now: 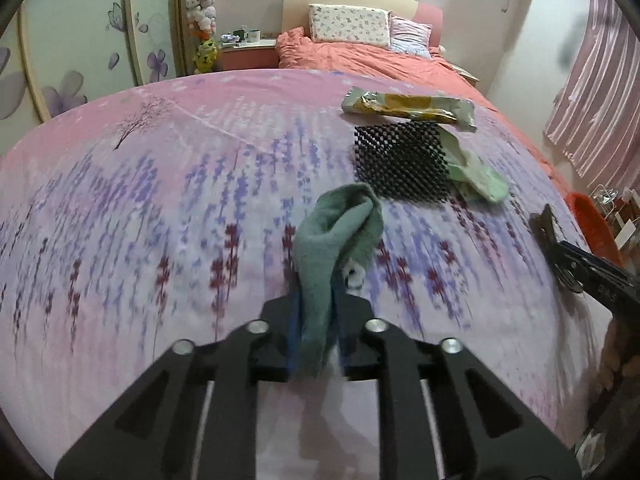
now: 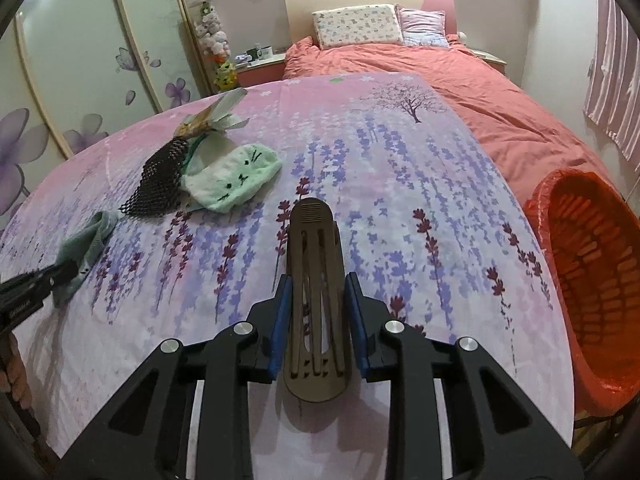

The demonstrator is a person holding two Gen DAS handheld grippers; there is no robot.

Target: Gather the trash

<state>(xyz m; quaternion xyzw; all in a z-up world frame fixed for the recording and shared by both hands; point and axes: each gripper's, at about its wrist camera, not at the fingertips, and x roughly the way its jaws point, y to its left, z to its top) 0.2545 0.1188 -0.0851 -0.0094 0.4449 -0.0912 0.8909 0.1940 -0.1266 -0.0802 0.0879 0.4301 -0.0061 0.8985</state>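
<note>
My left gripper (image 1: 318, 316) is shut on a dull green sock (image 1: 340, 232), which hangs bunched between its blue pads over the lavender-print bed cover (image 1: 160, 200). My right gripper (image 2: 316, 300) is shut on a brown slotted hair clip (image 2: 316, 264), held just above the cover. In the right wrist view the left gripper (image 2: 60, 276) shows at the left edge with the sock (image 2: 86, 240). On the cover lie a snack wrapper (image 1: 408, 108), a black mesh net (image 1: 400, 164) and a pale green fuzzy sock with a cat face (image 2: 232, 176).
A red plastic basket (image 2: 592, 256) stands beside the bed's right edge. Farther back are a salmon quilt (image 2: 460, 92), pillows (image 2: 356, 26) and a cluttered nightstand (image 2: 260, 60). A wardrobe with flower decals (image 2: 80, 80) lines the left; pink curtains (image 1: 592, 100) hang on the right.
</note>
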